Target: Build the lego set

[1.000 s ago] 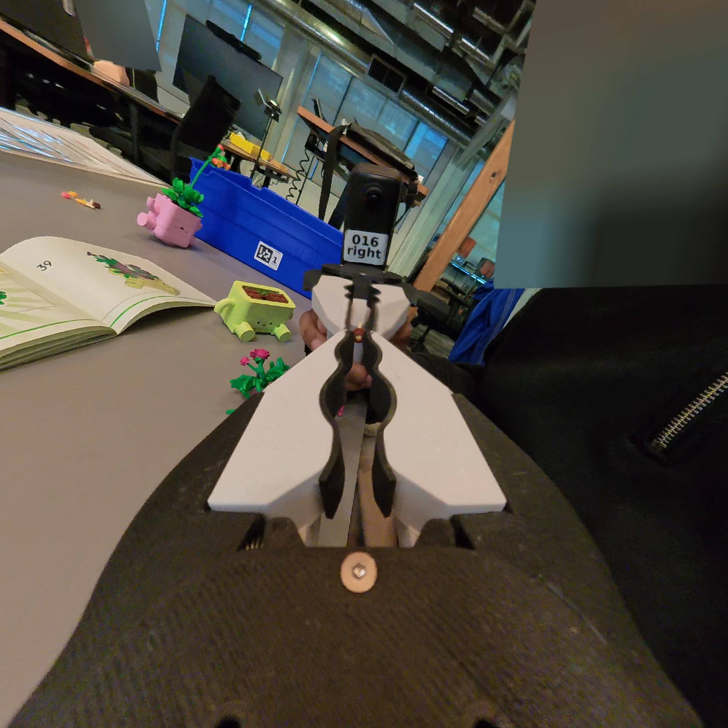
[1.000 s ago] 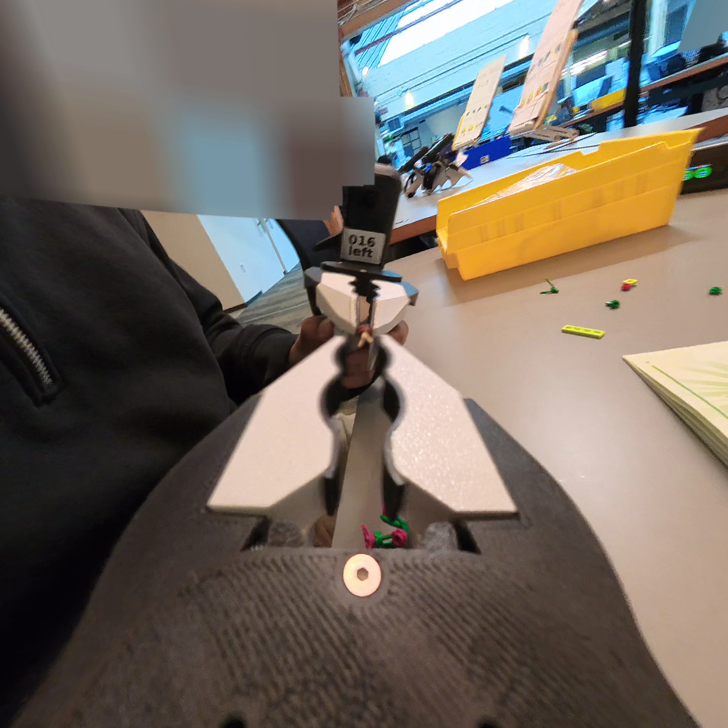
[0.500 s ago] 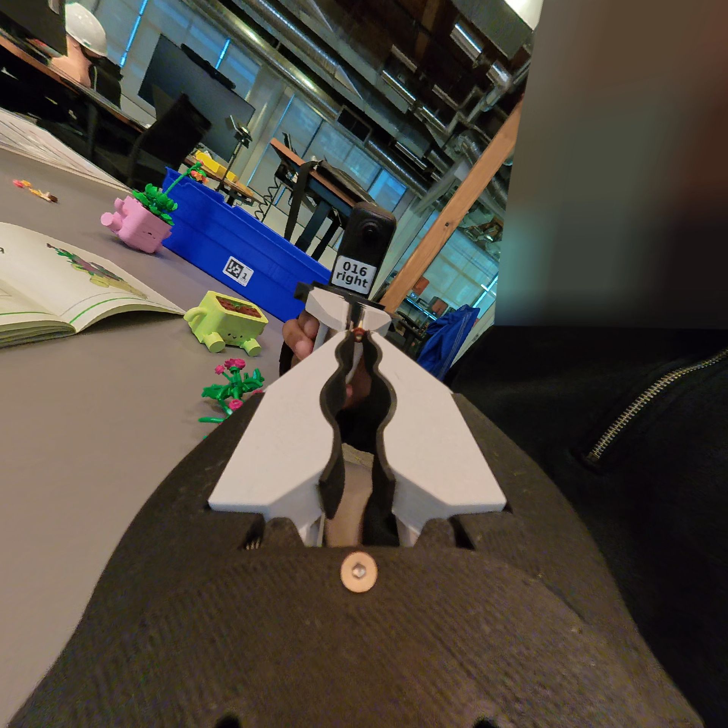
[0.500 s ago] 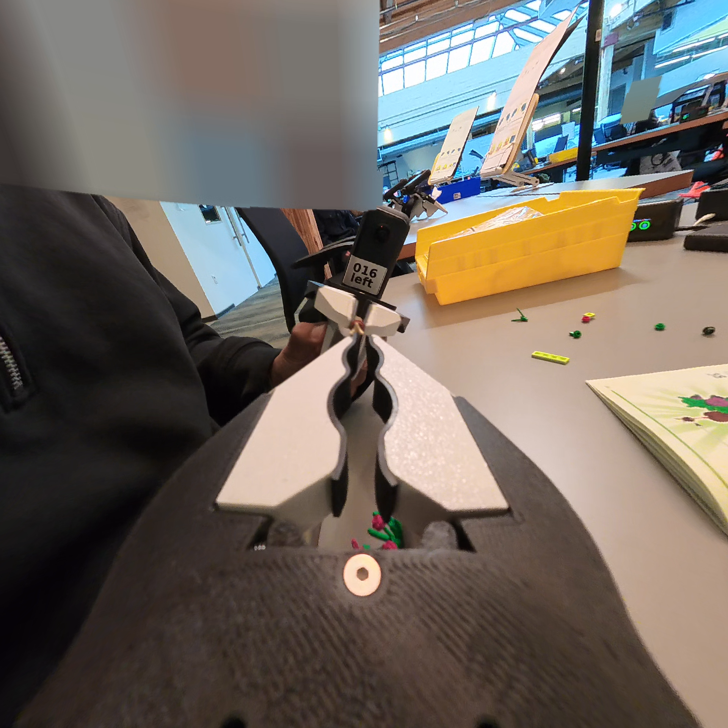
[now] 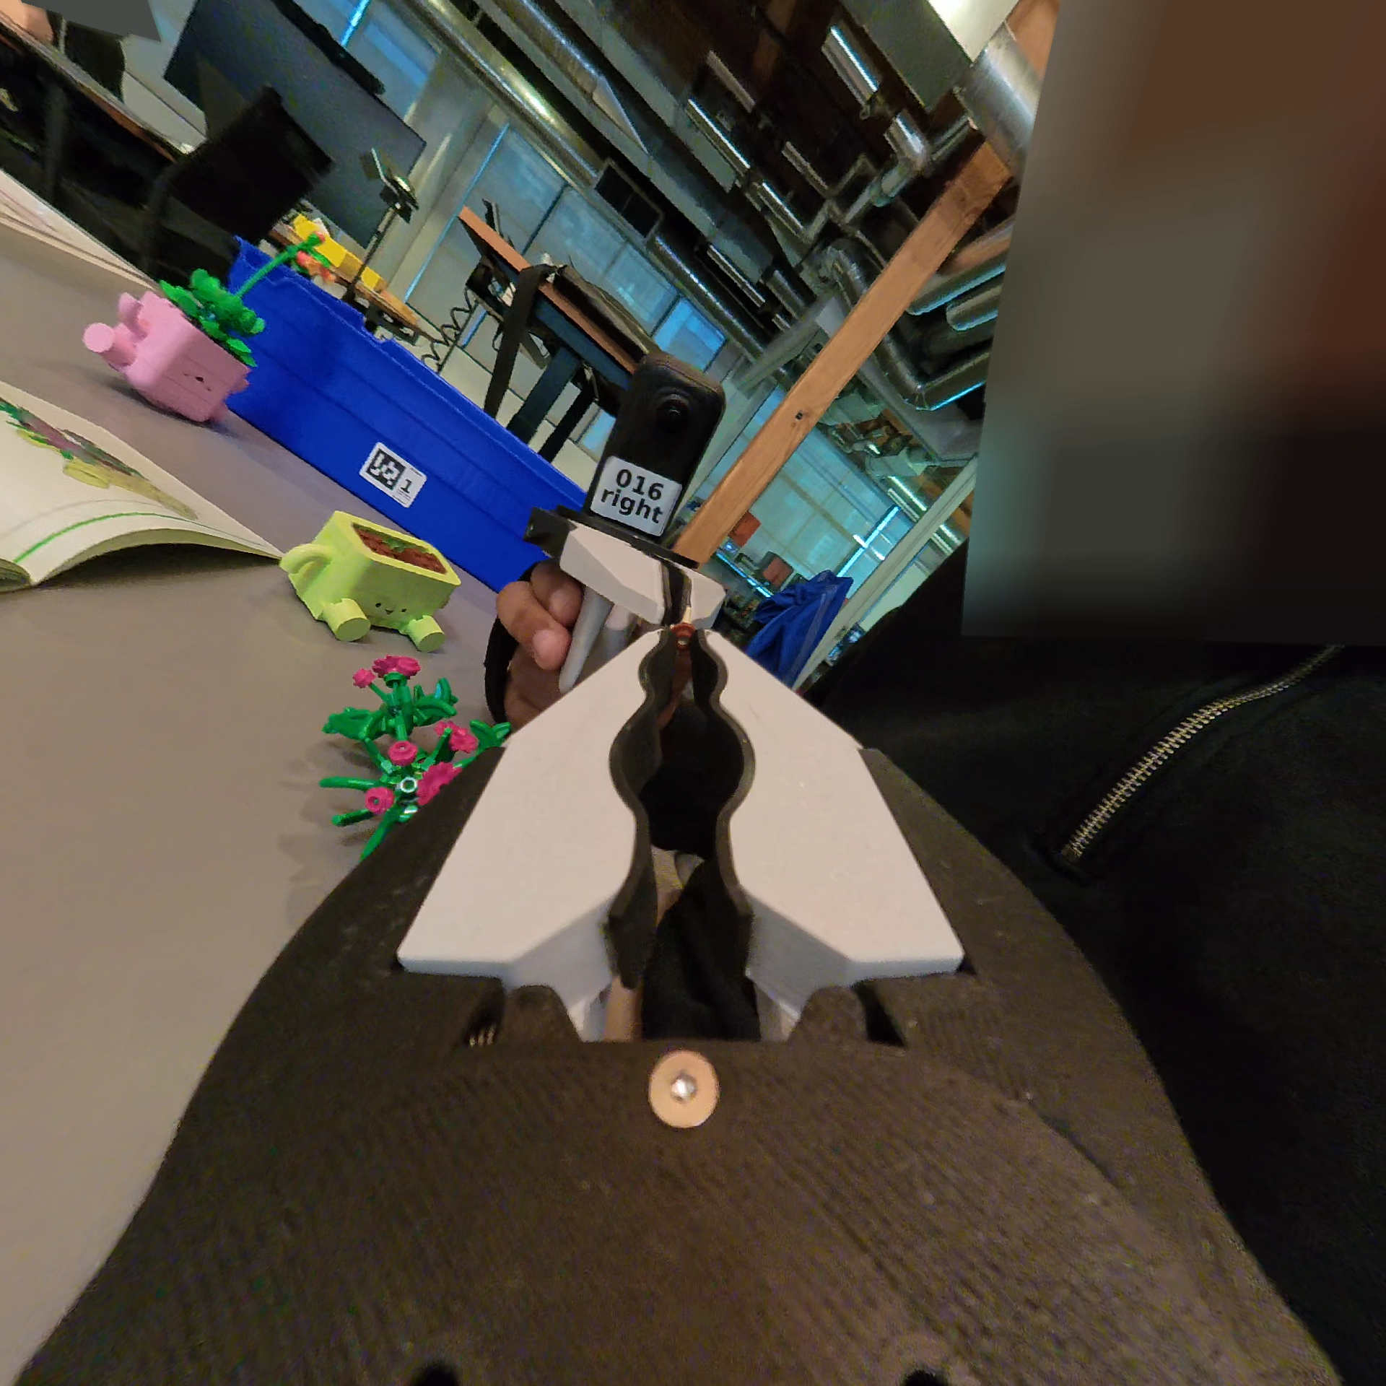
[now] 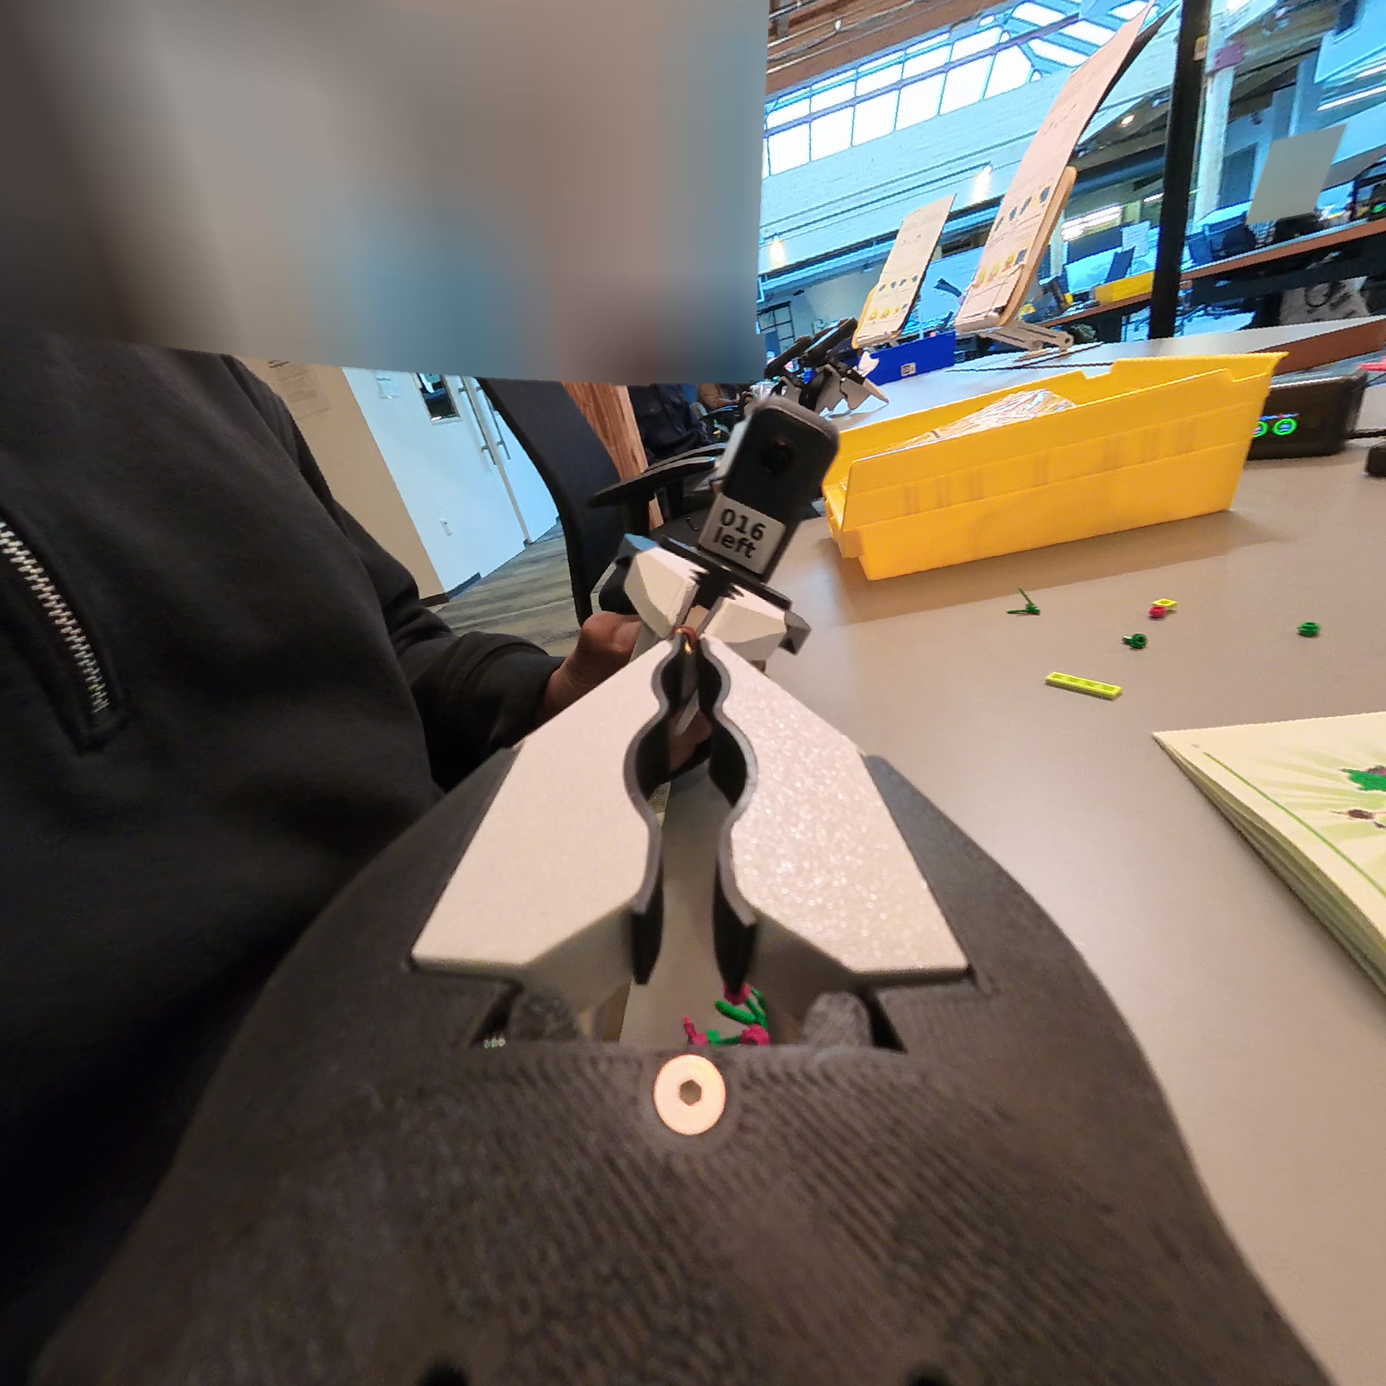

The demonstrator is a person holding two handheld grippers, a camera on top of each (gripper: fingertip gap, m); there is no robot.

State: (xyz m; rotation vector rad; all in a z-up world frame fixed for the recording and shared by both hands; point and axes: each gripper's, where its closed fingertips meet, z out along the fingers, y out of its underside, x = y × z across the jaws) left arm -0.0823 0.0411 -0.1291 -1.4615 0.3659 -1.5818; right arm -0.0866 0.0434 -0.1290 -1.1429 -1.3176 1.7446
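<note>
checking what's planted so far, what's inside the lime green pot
The lime green pot holds a flat brown soil layer and no plant; anything beneath that is hidden.

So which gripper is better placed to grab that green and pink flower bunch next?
Probably the right gripper: the flower bunch shows directly beneath its fingers, while it lies off to one side of the left gripper. Both pinch a small orange piece now.

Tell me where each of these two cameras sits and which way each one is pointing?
Left wrist view: sits on the left gripper, facing the right gripper and the hand holding it; a lime lego pot lies beyond.
Right wrist view: sits on the right gripper, facing the left gripper, a yellow bin behind.
Shared: the tips meet on a tiny reddish piece; both see the pink-flowered plant and the open booklet.
</note>
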